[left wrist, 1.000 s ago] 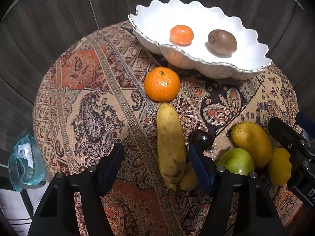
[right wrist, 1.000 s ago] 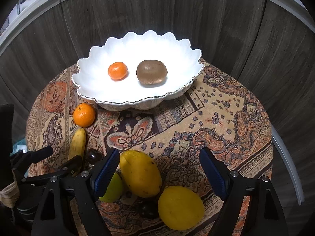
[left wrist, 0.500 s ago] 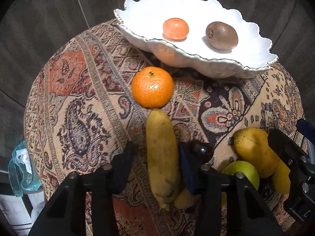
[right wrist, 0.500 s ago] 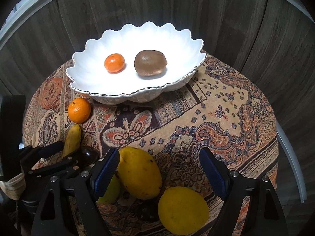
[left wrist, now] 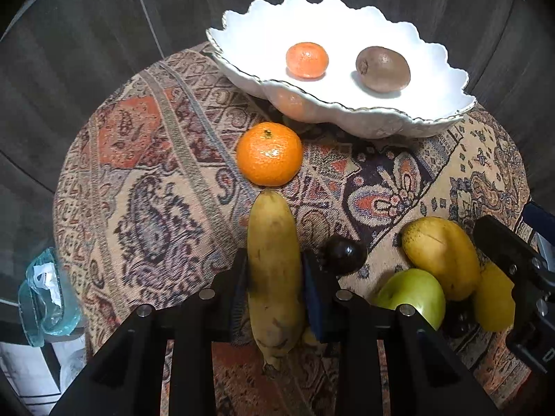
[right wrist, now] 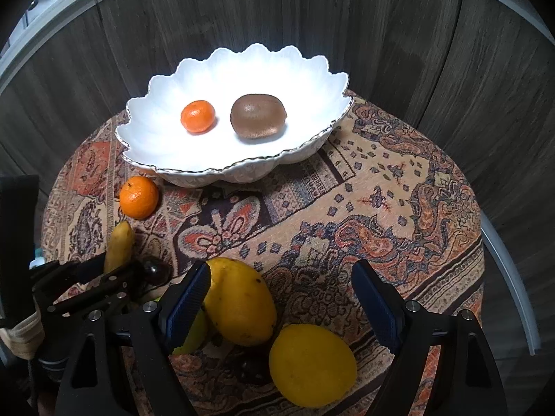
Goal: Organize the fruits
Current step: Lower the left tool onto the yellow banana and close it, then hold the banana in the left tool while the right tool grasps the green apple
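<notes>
at the left edge of the left wrist view a teal plastic bag lies off the table, partly cut by the frame; what it holds is unclear. the left gripper has its jaws closing on the banana, both pads against its sides; the fruit lies flat on the cloth, stem end hidden below the fingers, far tip just short of the orange. a small yellow item under the banana's right side is mostly covered and cannot be identified. a dark round fruit sits just beside the right finger. further right, the green apple is partly behind the gripper frame and touches the mango; a dark object behind the apple is too obscured to name.

in the right wrist view the right gripper stands spread wide with nothing pinched; its left pad is just beside the mango, and the lemon lies low between the fingers, touched by neither.

the white scalloped bowl sits at the far edge, holding a small tangerine and a kiwi, apart. the cloth to the right of the bowl is bare.

surface: a round table with a paisley cloth. dark wood panelling stands behind.
</notes>
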`<state>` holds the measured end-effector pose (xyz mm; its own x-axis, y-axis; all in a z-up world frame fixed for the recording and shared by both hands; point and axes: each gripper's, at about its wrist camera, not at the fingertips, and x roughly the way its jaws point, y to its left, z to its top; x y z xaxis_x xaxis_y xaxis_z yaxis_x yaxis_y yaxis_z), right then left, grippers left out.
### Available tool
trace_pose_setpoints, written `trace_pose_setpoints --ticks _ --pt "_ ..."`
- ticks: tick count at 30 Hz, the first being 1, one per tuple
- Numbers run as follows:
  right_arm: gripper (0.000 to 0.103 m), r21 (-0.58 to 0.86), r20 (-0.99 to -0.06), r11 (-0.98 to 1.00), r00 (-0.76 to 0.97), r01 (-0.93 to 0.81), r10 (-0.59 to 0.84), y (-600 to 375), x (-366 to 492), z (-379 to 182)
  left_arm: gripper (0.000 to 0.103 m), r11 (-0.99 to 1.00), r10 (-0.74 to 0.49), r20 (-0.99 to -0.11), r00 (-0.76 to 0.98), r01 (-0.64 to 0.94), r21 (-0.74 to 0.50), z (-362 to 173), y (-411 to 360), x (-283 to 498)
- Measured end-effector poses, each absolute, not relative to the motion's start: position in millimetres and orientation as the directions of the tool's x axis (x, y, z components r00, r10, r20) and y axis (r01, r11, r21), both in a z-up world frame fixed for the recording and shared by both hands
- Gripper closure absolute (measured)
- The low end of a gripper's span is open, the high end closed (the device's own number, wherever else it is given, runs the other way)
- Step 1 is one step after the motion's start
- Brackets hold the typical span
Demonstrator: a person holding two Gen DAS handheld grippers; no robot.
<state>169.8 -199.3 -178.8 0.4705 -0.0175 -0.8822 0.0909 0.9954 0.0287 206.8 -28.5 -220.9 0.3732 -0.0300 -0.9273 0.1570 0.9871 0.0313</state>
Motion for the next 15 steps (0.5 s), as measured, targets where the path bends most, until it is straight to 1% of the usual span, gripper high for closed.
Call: trace_pose_setpoints --ticks 9,15 --pt "0.019 0.036 -0.872 0.998 0.49 0.052 0.006 -182 160 -167 0.073 0.993 -0.017 -0.912 0.411 0.11 0.032 -197 -6 182" --pt "0.019 0.045 -0.874 0.999 0.485 0.026 0.026 -163 156 -167 0.073 0.997 -0.004 -0.91 0.414 0.077 0.031 -195 20 174"
